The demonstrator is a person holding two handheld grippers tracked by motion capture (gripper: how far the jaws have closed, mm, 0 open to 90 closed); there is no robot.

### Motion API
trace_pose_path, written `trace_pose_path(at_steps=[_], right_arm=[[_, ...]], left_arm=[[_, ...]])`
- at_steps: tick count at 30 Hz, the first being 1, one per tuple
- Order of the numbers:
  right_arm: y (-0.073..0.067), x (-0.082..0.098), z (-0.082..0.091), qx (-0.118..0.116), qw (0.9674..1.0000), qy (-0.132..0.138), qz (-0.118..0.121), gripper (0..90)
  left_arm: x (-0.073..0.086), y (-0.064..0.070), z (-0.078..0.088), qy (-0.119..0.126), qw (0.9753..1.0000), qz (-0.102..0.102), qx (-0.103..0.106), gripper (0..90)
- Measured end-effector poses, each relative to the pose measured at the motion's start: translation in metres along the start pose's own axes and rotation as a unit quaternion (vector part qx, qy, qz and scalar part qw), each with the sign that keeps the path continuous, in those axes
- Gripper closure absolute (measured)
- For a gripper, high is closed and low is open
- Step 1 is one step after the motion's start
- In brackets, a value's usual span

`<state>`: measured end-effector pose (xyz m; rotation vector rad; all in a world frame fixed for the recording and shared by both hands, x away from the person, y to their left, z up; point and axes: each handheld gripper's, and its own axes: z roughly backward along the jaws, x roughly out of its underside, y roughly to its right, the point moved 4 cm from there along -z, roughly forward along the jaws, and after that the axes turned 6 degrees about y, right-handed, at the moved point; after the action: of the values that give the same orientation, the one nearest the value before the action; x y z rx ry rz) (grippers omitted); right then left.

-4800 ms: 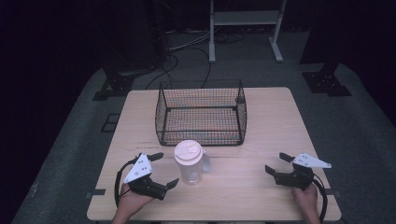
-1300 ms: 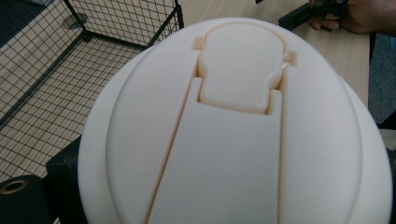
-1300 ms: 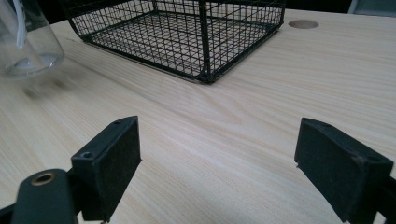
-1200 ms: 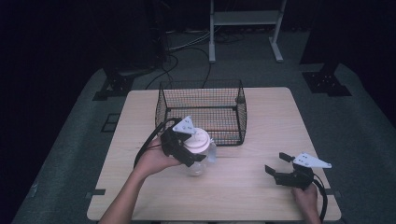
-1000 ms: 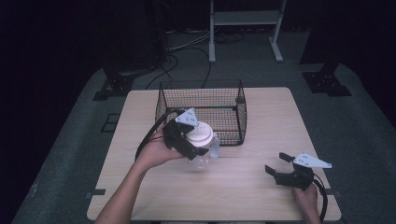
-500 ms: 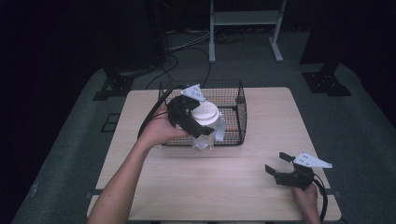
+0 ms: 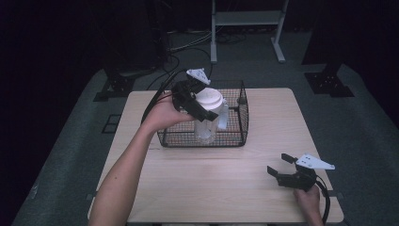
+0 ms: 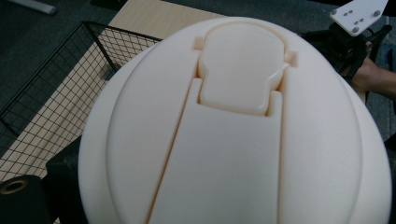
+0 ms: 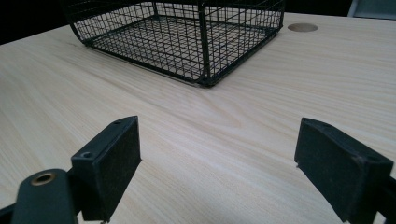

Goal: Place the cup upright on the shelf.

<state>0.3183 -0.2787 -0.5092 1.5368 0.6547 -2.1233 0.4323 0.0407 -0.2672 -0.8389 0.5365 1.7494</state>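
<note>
Left tool (image 7: 200, 107) clenched the lidded plastic jug (image 7: 210, 117) above the wire basket (image 7: 235, 136); I judged lowering it inside came next, right tool (image 7: 287, 172) released.

Cream-white lid (image 8: 238, 135) on clear jug (image 7: 207, 123); black grid-mesh wire basket (image 7: 235, 136); pale wood-grain table (image 7: 226, 179); black jaws, grey plates.

dim dark surroundings, table lit, sharp.
</note>
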Motion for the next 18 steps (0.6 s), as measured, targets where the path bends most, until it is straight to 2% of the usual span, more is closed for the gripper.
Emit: trace_pose_path(at_steps=[7,10,18], right_arm=[[0.000,-0.001,0.001,0.000,1.0000,0.004,-0.002,13.4],[0.000,-0.001,0.001,0.000,1.0000,0.005,-0.002,13.5],[0.001,-0.001,0.001,0.001,0.9999,0.008,-0.007,13.4]], left_arm=[[-0.011,-0.015,-0.006,-0.001,0.9999,0.006,-0.009,4.9],[-0.013,-0.023,-0.009,0.002,0.9997,0.018,-0.015,4.9],[-0.005,-0.047,-0.022,-0.011,0.9988,0.040,-0.026,4.8]])
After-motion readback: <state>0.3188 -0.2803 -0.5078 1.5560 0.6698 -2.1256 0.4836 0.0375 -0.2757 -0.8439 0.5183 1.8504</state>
